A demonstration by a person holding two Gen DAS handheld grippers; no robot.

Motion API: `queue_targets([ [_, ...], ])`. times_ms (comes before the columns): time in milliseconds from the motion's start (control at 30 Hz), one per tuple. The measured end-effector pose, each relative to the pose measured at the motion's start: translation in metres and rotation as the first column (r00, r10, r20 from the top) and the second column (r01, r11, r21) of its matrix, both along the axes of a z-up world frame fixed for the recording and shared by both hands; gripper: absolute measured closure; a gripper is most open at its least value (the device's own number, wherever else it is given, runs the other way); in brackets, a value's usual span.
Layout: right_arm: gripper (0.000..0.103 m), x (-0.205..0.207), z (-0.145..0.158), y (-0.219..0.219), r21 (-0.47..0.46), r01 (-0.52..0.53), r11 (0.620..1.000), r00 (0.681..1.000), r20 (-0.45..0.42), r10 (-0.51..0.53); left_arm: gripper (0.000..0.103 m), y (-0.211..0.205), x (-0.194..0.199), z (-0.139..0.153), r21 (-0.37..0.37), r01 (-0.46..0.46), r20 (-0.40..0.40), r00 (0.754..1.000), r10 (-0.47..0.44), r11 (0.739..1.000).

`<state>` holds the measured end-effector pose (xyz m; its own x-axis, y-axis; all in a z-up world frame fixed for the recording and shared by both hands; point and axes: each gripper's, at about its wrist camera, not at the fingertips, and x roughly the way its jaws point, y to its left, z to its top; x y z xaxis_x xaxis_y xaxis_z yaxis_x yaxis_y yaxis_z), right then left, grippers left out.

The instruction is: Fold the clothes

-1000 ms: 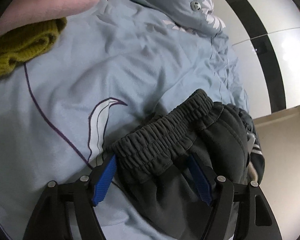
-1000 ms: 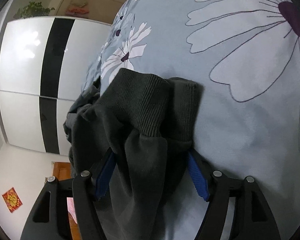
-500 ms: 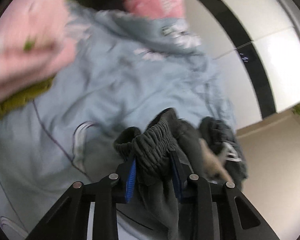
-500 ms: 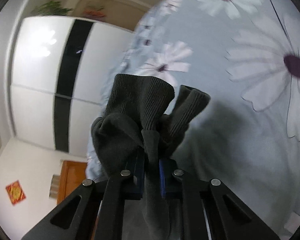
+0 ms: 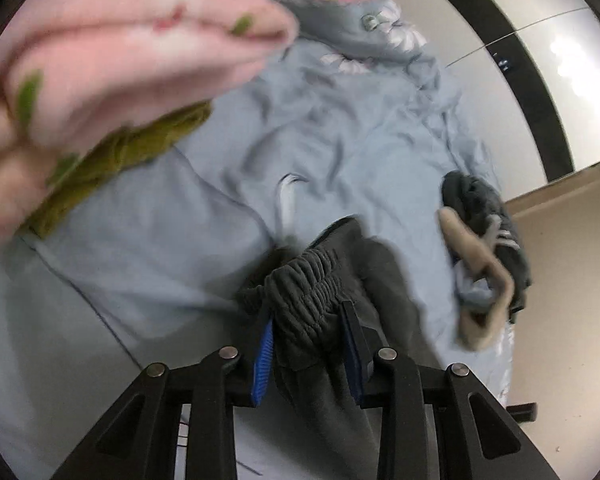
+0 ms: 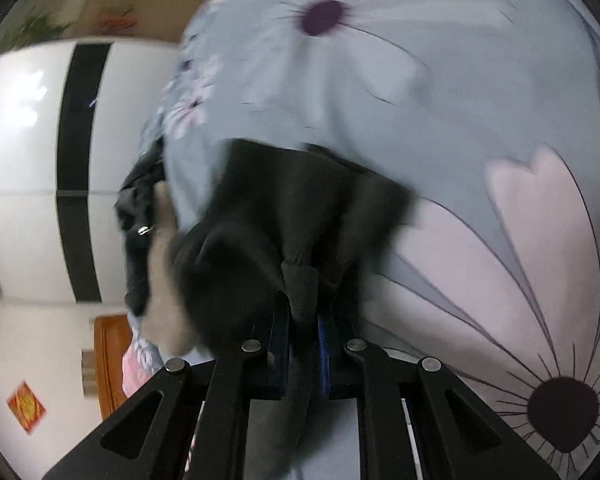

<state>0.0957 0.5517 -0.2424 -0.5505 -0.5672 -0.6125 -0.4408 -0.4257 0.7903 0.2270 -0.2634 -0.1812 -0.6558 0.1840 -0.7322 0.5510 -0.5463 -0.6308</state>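
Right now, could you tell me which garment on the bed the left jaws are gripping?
The dark grey trousers, clamped at the elastic waistband; the olive knit and pink garment lie apart.

The left wrist view looks forward along the left gripper, close above a pale blue flower-printed bed cover, facing across it toward a glossy white wardrobe with a black stripe beyond its far edge. The right wrist view looks along the right gripper, equally near the same cover, with the wardrobe at its left. Both views share the cover, the wardrobe, a heap of dark and beige clothing at the cover's edge, and the dark grey fleece trousers filling each foreground.
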Motion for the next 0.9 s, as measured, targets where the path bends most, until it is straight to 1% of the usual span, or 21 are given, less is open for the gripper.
queue_targets([
  [133, 0.089, -0.003, 0.004, -0.001, 0.026, -0.020, 0.999, 1.000, 0.002, 0.020, 0.069, 0.001, -0.001, 0.007, -0.032, 0.041, 0.003, 0.999, -0.040, 0.999],
  [267, 0.081, -0.003, 0.024, -0.004, 0.115, -0.087, 0.990, 0.996, -0.005, 0.088, 0.064, 0.003, 0.003, 0.016, -0.066, 0.066, 0.017, 0.998, -0.065, 0.996],
  [300, 0.077, -0.003, 0.029, -0.003, 0.142, -0.098, 0.985, 0.995, -0.006, 0.100, 0.063, 0.004, 0.004, 0.019, -0.075, 0.072, 0.021, 0.997, -0.071, 0.995],
  [333, 0.076, -0.003, 0.032, -0.002, 0.164, -0.106, 0.981, 0.994, -0.012, 0.109, 0.059, 0.004, 0.005, 0.021, -0.083, 0.078, 0.024, 0.997, -0.077, 0.993],
  [367, 0.075, -0.002, 0.036, 0.001, 0.179, -0.110, 0.978, 0.993, -0.024, 0.116, 0.058, 0.005, 0.006, 0.023, -0.092, 0.085, 0.028, 0.996, -0.083, 0.992],
  [400, 0.073, 0.000, 0.042, 0.004, 0.194, -0.112, 0.975, 0.992, -0.038, 0.121, 0.056, 0.006, 0.007, 0.025, -0.100, 0.091, 0.032, 0.996, -0.088, 0.991],
  [467, 0.071, 0.002, 0.053, 0.013, 0.231, -0.099, 0.968, 0.991, -0.067, 0.117, 0.055, 0.007, 0.009, 0.030, -0.117, 0.104, 0.040, 0.994, -0.100, 0.988],
  [500, 0.068, 0.001, 0.055, 0.018, 0.236, -0.088, 0.968, 0.991, -0.072, 0.108, 0.052, 0.007, 0.010, 0.032, -0.125, 0.111, 0.044, 0.993, -0.106, 0.986],
  [533, 0.065, 0.000, 0.056, 0.023, 0.241, -0.078, 0.967, 0.992, -0.078, 0.099, 0.047, 0.008, 0.009, 0.039, -0.156, 0.118, 0.048, 0.993, -0.111, 0.981],
  [567, 0.060, -0.002, 0.057, 0.029, 0.246, -0.067, 0.967, 0.992, -0.083, 0.090, 0.046, 0.009, 0.004, 0.046, -0.185, 0.121, 0.046, 0.992, -0.115, 0.975],
  [633, 0.060, -0.010, 0.049, 0.033, 0.219, -0.046, 0.975, 0.995, -0.081, 0.065, 0.046, 0.013, -0.007, 0.055, -0.191, 0.134, 0.028, 0.991, -0.131, 0.972],
  [667, 0.060, -0.017, 0.041, 0.033, 0.196, -0.033, 0.980, 0.997, -0.067, 0.047, 0.046, 0.017, -0.013, 0.057, -0.187, 0.145, 0.019, 0.989, -0.144, 0.972],
  [733, 0.060, -0.026, 0.023, 0.034, 0.155, -0.005, 0.988, 1.000, -0.022, 0.009, 0.045, 0.031, -0.028, 0.060, -0.200, 0.193, 0.025, 0.981, -0.192, 0.961],
  [800, 0.060, -0.029, 0.012, 0.034, 0.113, 0.034, 0.993, 0.999, -0.013, -0.033, 0.045, 0.048, -0.042, 0.058, -0.213, 0.256, 0.053, 0.967, -0.250, 0.943],
  [900, 0.060, -0.033, 0.009, 0.030, 0.063, 0.049, 0.997, 0.998, -0.037, -0.047, 0.045, 0.075, -0.061, 0.049, -0.219, 0.357, 0.104, 0.934, -0.342, 0.908],
])
